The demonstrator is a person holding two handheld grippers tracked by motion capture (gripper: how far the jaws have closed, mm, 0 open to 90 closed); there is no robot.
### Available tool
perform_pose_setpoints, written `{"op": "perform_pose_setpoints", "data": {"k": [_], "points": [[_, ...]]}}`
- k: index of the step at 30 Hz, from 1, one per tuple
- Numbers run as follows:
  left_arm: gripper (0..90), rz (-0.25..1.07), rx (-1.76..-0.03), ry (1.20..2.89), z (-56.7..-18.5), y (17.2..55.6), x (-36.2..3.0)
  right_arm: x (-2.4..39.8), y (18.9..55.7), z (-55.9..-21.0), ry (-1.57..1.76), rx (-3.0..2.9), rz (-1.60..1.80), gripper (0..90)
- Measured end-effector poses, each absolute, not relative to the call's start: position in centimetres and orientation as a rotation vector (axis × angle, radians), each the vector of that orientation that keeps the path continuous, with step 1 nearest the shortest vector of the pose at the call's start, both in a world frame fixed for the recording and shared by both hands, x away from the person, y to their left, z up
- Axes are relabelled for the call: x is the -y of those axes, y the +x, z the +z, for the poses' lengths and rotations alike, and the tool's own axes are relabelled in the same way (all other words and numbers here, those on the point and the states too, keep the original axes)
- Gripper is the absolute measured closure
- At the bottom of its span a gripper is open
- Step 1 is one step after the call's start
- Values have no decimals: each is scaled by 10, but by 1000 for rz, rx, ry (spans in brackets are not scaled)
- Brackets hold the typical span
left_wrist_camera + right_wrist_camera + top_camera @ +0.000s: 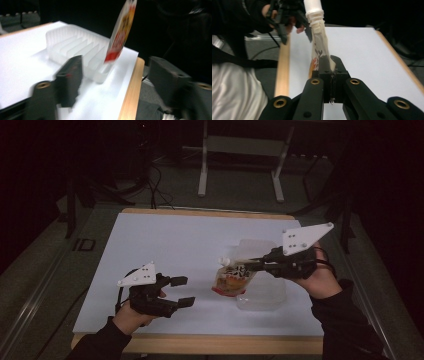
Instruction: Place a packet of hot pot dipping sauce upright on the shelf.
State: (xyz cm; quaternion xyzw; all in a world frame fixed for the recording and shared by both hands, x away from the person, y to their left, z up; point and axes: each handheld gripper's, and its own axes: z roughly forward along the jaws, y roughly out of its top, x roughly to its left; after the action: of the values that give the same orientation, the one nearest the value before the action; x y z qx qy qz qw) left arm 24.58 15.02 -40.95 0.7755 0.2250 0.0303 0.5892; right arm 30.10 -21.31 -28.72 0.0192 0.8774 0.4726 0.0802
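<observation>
A spouted food pouch (231,279) with orange and red print and a white cap hangs above the near end of a clear slotted rack (262,292). My right gripper (250,265) is shut on the pouch's upper part, just below the spout. In the right gripper view the pouch (318,42) rises from the closed jaws of the right gripper (330,72). My left gripper (182,291) stands open with nothing between its jaws, left of the pouch and low over the table. The left gripper view looks past the left gripper (116,75) at the rack (75,45) and the hanging pouch (121,32).
The white table top (165,245) has a wooden front edge (225,344). A metal stand's legs (202,175) rise on the floor beyond the table. The surroundings are dark.
</observation>
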Motion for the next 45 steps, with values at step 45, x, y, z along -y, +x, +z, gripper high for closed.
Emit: {"op": "perform_pose_setpoints", "data": {"k": [45], "points": [[0, 137, -700, 1818, -477, 242, -188, 277, 333, -370, 182, -2747, 1353, 887]]}}
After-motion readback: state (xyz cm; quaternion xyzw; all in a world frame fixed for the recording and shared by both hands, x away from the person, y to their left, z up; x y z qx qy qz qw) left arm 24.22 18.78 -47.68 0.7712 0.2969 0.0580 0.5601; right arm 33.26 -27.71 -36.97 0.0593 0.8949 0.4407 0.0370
